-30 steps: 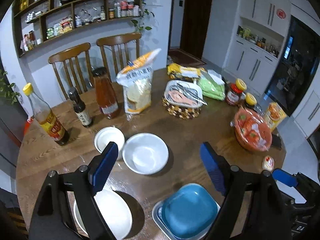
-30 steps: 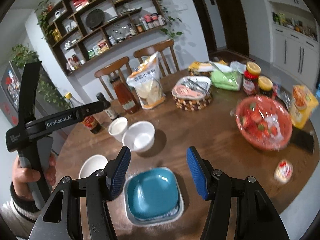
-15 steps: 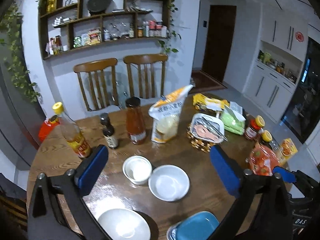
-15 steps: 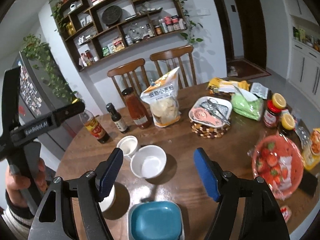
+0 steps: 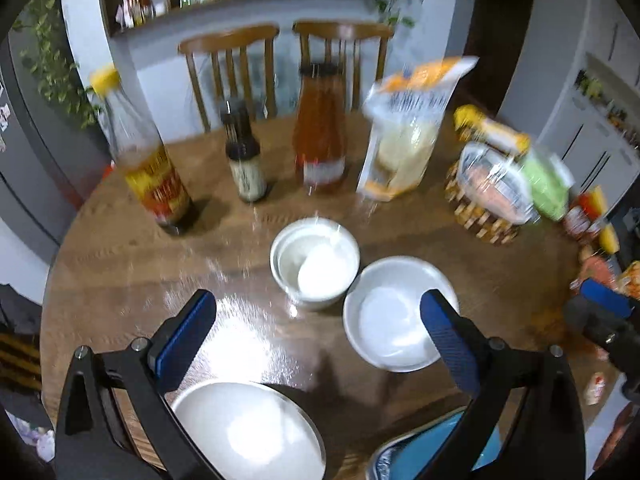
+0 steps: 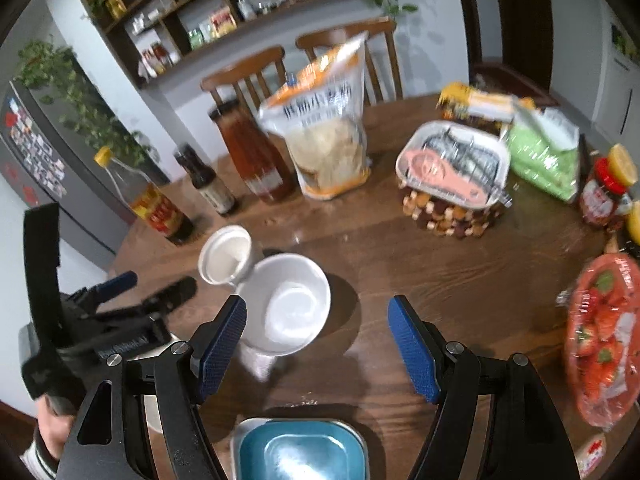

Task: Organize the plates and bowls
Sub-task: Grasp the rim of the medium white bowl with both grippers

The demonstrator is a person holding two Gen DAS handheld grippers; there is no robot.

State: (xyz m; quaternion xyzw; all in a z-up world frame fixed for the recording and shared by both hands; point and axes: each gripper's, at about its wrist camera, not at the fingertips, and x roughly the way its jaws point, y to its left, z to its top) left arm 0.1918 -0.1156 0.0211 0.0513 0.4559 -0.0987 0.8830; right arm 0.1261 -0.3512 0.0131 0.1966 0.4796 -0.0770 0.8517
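Note:
A small deep white bowl [image 5: 316,260] and a wider white bowl [image 5: 394,314] sit side by side mid-table; they also show in the right wrist view, the small bowl [image 6: 226,254] and the wide bowl [image 6: 288,304]. A white plate [image 5: 248,432] lies near the front edge, under my left gripper [image 5: 318,334], which is open and empty above the table. A blue square plate [image 6: 300,452] on a grey square plate lies below my right gripper [image 6: 318,344], which is open and empty, close to the wide bowl.
Bottles [image 5: 152,172] [image 5: 244,160] [image 5: 320,132], a snack bag [image 6: 324,128], a basket with a wrapped tray [image 6: 454,178], a green bag [image 6: 546,150], jars [image 6: 604,192] and wrapped strawberries [image 6: 604,336] crowd the far and right table. Two chairs [image 5: 232,64] stand behind.
Both grippers have dropped and moved forward toward the two white bowls, which now look larger and closer. Both stay open. No dish has moved.

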